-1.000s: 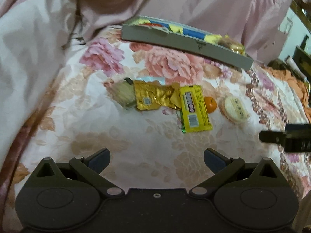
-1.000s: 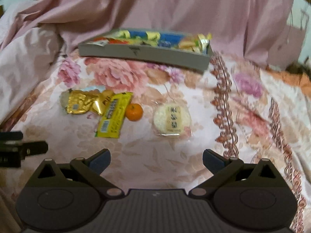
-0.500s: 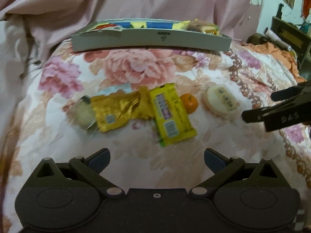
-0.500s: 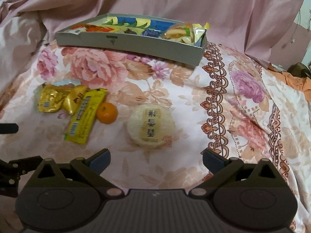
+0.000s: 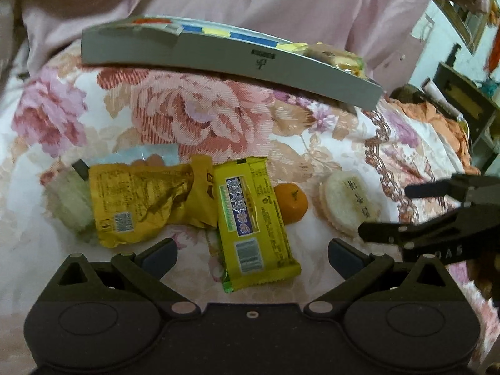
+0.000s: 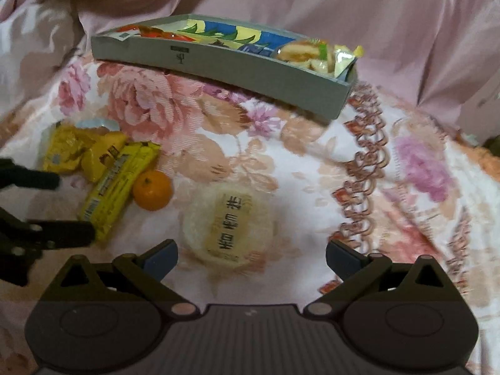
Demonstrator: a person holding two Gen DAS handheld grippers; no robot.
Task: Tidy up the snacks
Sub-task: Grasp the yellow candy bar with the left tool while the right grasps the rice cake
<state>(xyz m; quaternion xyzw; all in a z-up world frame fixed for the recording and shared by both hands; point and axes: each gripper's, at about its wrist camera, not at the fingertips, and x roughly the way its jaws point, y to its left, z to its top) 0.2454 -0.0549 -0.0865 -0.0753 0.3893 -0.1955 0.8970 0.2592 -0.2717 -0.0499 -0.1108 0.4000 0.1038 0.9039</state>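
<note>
Left hand-held gripper [image 5: 252,251] is released above the yellow bar [image 5: 254,222]. Right hand-held gripper [image 6: 251,254] is released above the round cake [image 6: 229,226], beside the orange [image 6: 152,190].

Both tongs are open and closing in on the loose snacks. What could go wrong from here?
1. The yellow bar overlaps the gold packet and touches the mandarin; the left tongs may drag the packet or roll the fruit.
2. The round rice cake lies on soft, uneven bedding; the right tongs could crush it.
3. The two tongs work close together and might collide.
</note>
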